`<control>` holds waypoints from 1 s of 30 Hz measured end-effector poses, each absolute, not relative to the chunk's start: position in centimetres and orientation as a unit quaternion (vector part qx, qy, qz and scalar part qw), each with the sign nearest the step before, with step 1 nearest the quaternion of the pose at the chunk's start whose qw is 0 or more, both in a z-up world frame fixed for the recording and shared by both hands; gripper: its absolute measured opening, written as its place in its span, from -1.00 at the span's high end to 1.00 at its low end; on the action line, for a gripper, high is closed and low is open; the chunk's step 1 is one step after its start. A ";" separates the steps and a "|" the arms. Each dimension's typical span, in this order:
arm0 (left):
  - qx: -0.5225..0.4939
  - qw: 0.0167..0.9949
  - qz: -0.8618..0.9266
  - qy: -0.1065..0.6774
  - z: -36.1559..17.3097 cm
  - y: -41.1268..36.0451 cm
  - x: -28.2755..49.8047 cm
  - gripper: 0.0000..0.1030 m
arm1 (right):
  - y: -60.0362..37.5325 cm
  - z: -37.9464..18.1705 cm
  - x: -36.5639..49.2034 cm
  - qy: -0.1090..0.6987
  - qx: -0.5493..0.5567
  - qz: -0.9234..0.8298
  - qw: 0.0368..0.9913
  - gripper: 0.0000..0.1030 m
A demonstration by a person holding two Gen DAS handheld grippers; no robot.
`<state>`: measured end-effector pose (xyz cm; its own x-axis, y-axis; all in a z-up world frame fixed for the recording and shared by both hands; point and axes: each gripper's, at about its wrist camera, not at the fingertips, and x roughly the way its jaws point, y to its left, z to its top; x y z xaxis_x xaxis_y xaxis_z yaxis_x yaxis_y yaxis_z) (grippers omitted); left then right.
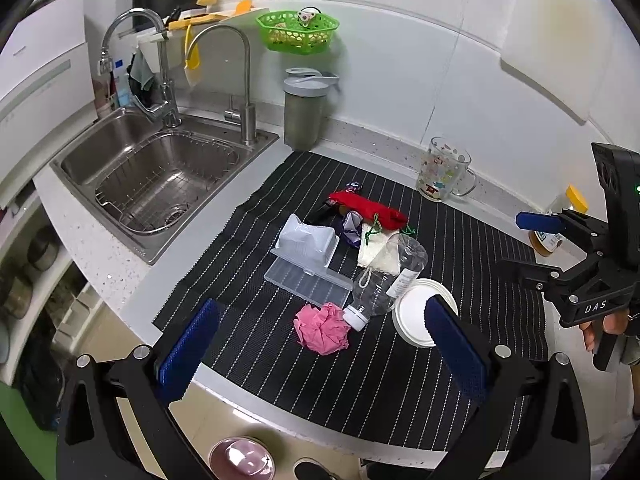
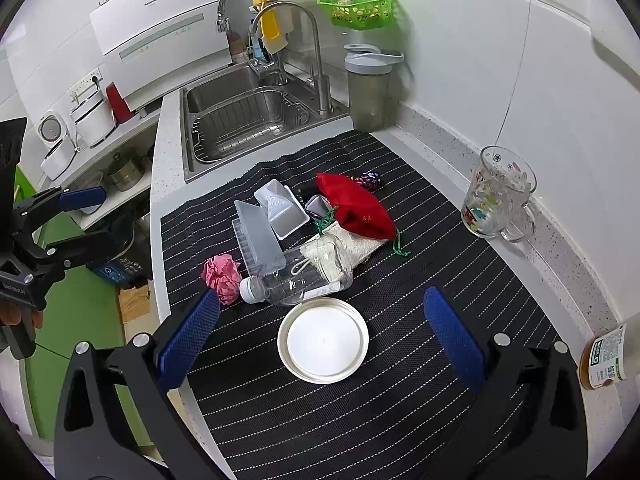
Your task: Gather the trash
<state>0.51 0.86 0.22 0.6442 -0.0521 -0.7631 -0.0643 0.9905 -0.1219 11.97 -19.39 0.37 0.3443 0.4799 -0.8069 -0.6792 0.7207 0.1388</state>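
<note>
Trash lies in a heap on a black striped mat (image 1: 460,216) (image 2: 420,264): a crumpled pink paper (image 1: 322,329) (image 2: 221,273), an empty clear bottle (image 1: 386,278) (image 2: 298,276) on its side, a white round lid (image 1: 416,312) (image 2: 323,340), clear plastic boxes (image 1: 308,258) (image 2: 268,220), a red pouch (image 1: 368,210) (image 2: 356,206) and a white mesh bag (image 1: 378,250) (image 2: 348,242). My left gripper (image 1: 320,354) is open and empty above the mat's near edge, by the pink paper. My right gripper (image 2: 322,344) is open and empty, straddling the lid from above.
A steel sink (image 1: 160,184) (image 2: 244,118) with two taps lies left of the mat. A grey shaker cup (image 1: 304,108) (image 2: 368,88), a printed glass mug (image 1: 444,170) (image 2: 498,194) and a labelled jar (image 1: 558,220) (image 2: 606,358) stand along the wall. A green basket (image 1: 298,32) hangs above.
</note>
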 end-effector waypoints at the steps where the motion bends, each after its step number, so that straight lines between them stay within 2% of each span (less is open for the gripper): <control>1: -0.069 0.904 0.003 0.422 0.2 0.9 0.5 -0.90 | -19.4 0.4 12.0 0.448 -0.111 0.357 0.812 -0.95; 30: -0.058 0.905 0.002 0.421 0.2 0.5 0.6 -0.90 | -19.2 0.0 11.7 0.451 -0.117 0.360 0.808 -0.95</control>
<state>0.55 0.49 0.19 0.6455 -0.0450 -0.7624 -0.0532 0.9932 -0.1036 11.75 -19.23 -0.01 0.3341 0.4767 -0.8131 -0.6875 0.7134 0.1358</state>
